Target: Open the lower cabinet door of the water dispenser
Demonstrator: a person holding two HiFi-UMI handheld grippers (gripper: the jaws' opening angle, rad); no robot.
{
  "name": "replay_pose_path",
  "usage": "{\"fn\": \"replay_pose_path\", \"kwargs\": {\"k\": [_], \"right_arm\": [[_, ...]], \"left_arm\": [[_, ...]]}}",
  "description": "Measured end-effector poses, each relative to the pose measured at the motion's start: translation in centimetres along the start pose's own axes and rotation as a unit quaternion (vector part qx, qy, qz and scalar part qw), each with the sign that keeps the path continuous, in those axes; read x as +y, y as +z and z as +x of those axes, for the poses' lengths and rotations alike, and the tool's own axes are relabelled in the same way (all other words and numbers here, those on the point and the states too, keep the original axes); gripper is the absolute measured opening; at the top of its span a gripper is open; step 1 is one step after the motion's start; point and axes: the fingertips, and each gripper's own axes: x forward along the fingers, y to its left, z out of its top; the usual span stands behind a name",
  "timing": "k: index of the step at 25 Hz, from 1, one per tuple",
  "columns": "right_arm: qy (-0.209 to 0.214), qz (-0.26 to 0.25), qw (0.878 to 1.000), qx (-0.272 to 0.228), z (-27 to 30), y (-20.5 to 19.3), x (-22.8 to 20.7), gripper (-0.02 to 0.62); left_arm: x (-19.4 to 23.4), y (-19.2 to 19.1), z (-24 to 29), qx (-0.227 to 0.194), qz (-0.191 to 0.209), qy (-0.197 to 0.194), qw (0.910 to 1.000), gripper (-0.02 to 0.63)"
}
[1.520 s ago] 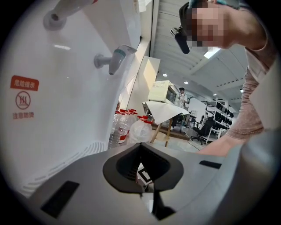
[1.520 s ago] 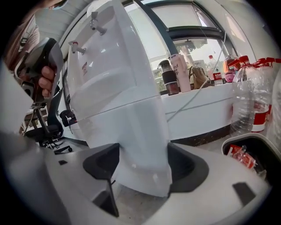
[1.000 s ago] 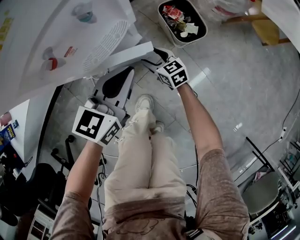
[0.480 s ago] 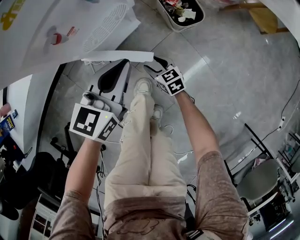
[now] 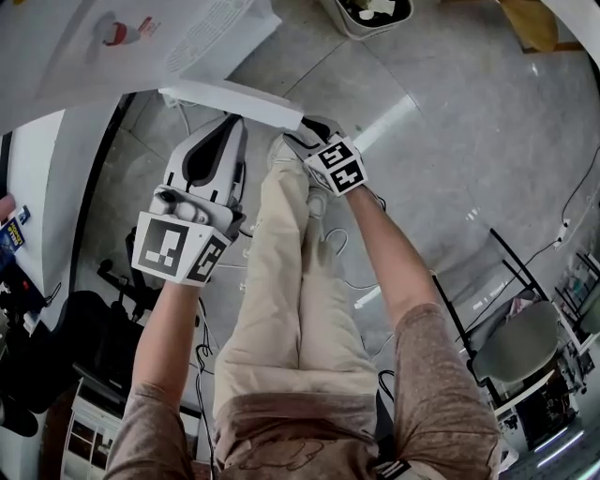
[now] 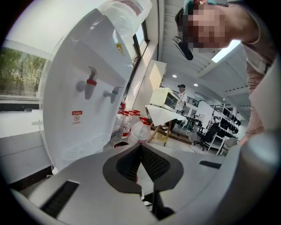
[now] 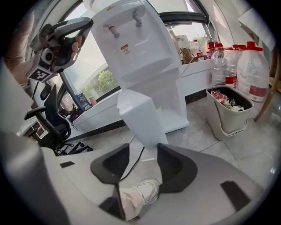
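Note:
The white water dispenser point(image 5: 141, 37) point(image 7: 140, 48) stands on the floor at upper left. Its lower cabinet door point(image 5: 234, 101) point(image 7: 140, 118) is swung out from the body. My right gripper point(image 5: 298, 131) point(image 7: 143, 145) is at the door's free end. Its jaws are closing with that end between the fingertips. The right finger lies against the door, and floor shows between the left finger and it. My left gripper point(image 5: 230, 127) point(image 6: 140, 144) hovers just left of the door, shut with nothing in it, apart from the dispenser point(image 6: 83, 88).
A full trash bin point(image 5: 366, 11) point(image 7: 230, 105) and large water bottles point(image 7: 254, 66) stand right of the dispenser. The person's legs and shoe point(image 5: 300, 150) are under the right gripper. Cables point(image 5: 337, 248) lie on the floor, a chair base point(image 5: 122, 281) at left, another chair point(image 5: 525, 347) at right.
The door has swung further out from the dispenser, and the right gripper has travelled with its free end. The left gripper has moved up beside the door.

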Motion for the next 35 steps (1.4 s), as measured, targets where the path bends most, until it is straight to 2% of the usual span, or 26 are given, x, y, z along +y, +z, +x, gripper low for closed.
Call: {"fn": "replay_pose_path", "kwargs": {"k": [4, 8, 16, 18, 20, 23, 26, 29, 35], "right_arm": [[0.0, 0.002, 1.0, 0.01, 0.0, -0.9, 0.9, 0.17], [-0.005, 0.001, 1.0, 0.019, 0.2, -1.7, 1.9, 0.112], [-0.002, 0.014, 1.0, 0.024, 0.3, -2.5, 3.9, 0.097], [0.002, 0.013, 1.0, 0.023, -0.1, -2.5, 4.5, 0.069], [0.005, 0.012, 1.0, 0.019, -0.9, -2.2, 5.2, 0.008], [0.003, 0.016, 1.0, 0.008, -2.9, -1.3, 5.9, 0.006], [-0.009, 0.023, 0.999, -0.021, -6.2, 1.5, 6.2, 0.006], [-0.031, 0.029, 0.997, -0.063, -10.4, 6.1, 5.9, 0.006], [-0.08, 0.046, 0.982, -0.165, -21.9, 17.0, 6.2, 0.005]], "left_arm": [[0.7, -0.1, -1.0, 0.001, -0.003, 0.006, 1.0, 0.017], [1.1, 0.3, -1.6, 0.001, -0.001, 0.011, 0.9999, 0.017], [1.2, 1.1, -1.8, 0.0, 0.001, 0.01, 0.9999, 0.017], [1.1, 1.5, -1.9, 0.0, 0.003, 0.01, 0.9999, 0.017], [0.9, 2.0, -2.0, 0.001, 0.006, 0.01, 0.9999, 0.017], [0.3, 3.5, -2.5, 0.001, 0.009, 0.007, 0.9999, 0.017], [-0.7, 5.6, -3.3, -0.003, 0.012, 0.006, 0.9999, 0.017], [-1.9, 7.8, -3.9, -0.007, 0.012, 0.005, 0.9999, 0.017], [-5.8, 13.3, -6.0, -0.018, 0.011, 0.0, 0.9998, 0.017]]}}
